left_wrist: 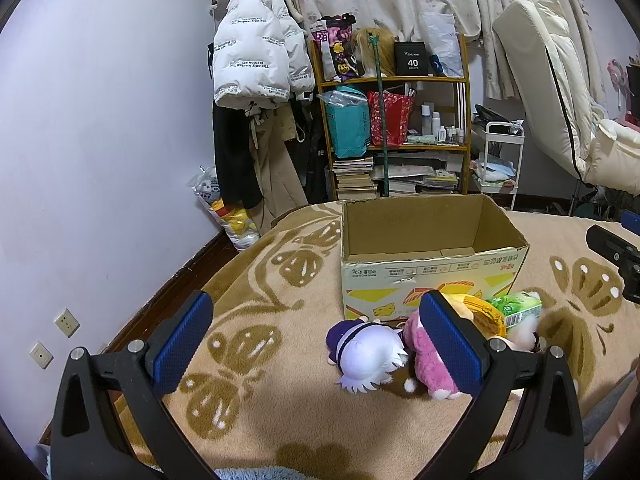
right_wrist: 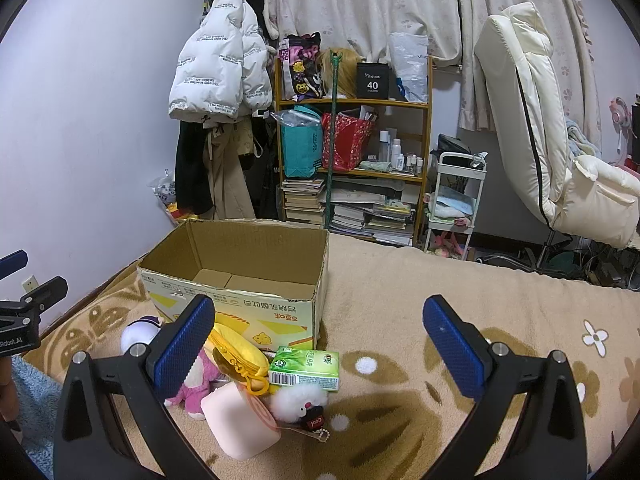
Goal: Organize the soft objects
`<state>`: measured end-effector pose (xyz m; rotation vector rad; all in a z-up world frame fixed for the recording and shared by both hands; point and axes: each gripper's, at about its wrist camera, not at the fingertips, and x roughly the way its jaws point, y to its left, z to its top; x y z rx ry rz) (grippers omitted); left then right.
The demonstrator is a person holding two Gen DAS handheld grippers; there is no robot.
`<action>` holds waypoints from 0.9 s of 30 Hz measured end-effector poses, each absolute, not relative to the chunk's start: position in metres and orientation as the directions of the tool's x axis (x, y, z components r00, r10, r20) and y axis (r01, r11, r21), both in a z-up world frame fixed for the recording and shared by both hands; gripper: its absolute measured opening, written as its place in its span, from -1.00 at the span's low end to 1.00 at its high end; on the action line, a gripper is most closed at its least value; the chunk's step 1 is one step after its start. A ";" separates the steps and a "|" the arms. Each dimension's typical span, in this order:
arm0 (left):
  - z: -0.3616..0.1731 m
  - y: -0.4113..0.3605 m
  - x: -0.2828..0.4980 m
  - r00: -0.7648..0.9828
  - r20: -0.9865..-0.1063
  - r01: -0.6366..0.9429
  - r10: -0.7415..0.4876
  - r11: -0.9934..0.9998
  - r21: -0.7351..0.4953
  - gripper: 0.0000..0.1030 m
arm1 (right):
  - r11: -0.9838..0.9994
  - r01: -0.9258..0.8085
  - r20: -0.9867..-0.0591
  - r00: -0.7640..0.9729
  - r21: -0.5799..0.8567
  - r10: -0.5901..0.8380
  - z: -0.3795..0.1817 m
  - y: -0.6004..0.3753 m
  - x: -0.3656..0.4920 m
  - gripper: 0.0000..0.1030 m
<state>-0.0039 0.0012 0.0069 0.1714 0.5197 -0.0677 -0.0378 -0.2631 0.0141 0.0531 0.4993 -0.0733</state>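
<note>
My left tongs [left_wrist: 316, 344] are spread wide and grasp nothing, hanging over the blanket [left_wrist: 256, 420]. Their right finger [left_wrist: 452, 344] stands in front of the pink plush [left_wrist: 430, 364]; whether it touches I cannot tell. My right tongs [right_wrist: 318, 348] are also released and empty, with the left finger [right_wrist: 182, 350] in front of the pile of soft things.

The pile lies on the bed just before the box's near wall. The purple-and-white plush [left_wrist: 366, 354] is at its left end, against the pink plush. Beside them, in the right view, a yellow pouch [right_wrist: 236, 350] leans against the box, with its orange clip hanging over a pale pink roll [right_wrist: 240, 426]. A white fluffy toy [right_wrist: 298, 400] with a small dark tag lies just right of the roll. The green tissue pack [right_wrist: 306, 368] sits behind the fluffy toy, at the pile's right end.

The box [left_wrist: 420, 272] stands open toward the bed's far edge, with nothing visible in it. Beyond the bed are a shelf [right_wrist: 352, 148], a white jacket [right_wrist: 216, 76] and a cream chair [right_wrist: 540, 136].
</note>
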 end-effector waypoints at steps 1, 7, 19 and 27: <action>0.007 0.001 -0.004 0.867 -0.498 0.106 -0.019 0.984 0.146 0.98 | 0.996 0.083 -0.481 0.875 0.032 -0.057 0.014 -0.263 -0.037 1.00; 0.007 0.001 -0.004 0.865 -0.501 0.109 -0.021 0.983 0.146 0.98 | 0.996 0.084 -0.482 0.874 0.031 -0.059 0.014 -0.263 -0.037 1.00; 0.006 0.000 -0.005 0.865 -0.501 0.109 -0.021 0.983 0.148 0.98 | 0.996 0.084 -0.490 0.870 0.031 -0.058 0.012 -0.263 -0.035 1.00; 0.004 -0.001 -0.004 0.860 -0.510 0.105 -0.016 0.984 0.147 0.98 | 0.996 0.086 -0.493 0.868 0.031 -0.059 0.009 -0.265 -0.035 1.00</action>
